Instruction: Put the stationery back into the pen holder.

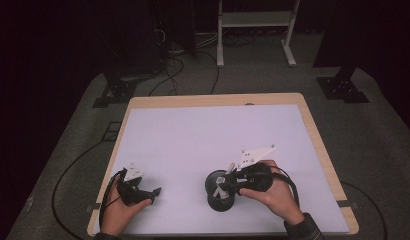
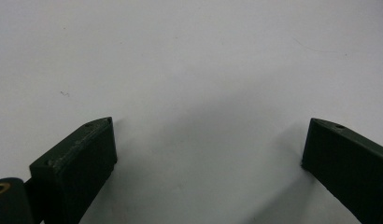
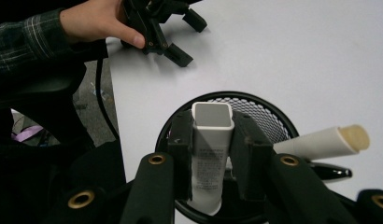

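The right gripper [image 3: 213, 154] clamps a white, square-ended plastic tube [image 3: 210, 140] upright over the round black wire-mesh cup [image 3: 269, 116], at the table's [image 1: 313, 130] five o'clock. A cream-tipped paper roll [image 3: 327, 140] leans at the cup's three o'clock. The left gripper [image 1: 143, 192] rests at seven o'clock, its jaws spread on smooth white tabletop.

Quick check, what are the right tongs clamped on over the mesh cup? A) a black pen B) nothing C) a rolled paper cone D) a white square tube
D: in the right gripper view, the right tongs press from both sides on the white square tube, held upright above the black mesh cup.
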A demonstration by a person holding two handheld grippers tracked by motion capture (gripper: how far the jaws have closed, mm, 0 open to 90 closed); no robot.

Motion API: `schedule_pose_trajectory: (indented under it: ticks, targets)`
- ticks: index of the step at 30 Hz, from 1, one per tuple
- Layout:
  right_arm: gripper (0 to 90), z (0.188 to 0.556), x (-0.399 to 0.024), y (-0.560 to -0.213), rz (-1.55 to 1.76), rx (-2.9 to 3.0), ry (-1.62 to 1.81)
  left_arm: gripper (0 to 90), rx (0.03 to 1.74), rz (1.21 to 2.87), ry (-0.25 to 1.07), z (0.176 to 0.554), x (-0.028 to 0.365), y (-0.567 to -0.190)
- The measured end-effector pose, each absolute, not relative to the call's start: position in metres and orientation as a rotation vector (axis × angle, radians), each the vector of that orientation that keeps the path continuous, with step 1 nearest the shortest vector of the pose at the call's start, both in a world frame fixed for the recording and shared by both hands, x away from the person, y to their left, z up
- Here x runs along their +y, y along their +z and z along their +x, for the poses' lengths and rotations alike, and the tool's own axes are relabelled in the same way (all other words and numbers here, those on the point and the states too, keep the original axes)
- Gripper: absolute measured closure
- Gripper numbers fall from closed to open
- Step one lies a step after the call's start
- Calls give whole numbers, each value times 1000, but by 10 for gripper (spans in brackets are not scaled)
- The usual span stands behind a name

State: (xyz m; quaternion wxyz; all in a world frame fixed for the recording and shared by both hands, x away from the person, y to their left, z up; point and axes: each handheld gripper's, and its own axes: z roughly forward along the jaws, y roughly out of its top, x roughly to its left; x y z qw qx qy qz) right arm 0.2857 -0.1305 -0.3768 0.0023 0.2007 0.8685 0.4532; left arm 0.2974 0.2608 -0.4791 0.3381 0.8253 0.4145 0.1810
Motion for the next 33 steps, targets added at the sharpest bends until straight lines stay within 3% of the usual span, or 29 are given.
schedule_pose_trajectory:
  ticks: [23,33]
  targets:
    - [700,280,-137,-368,615,2695,1442,22,1080,2150,471,297,261,-479]
    - [638,285,-152,-356,668,2645,1443,22,1080,2148,471,297,261,-479]
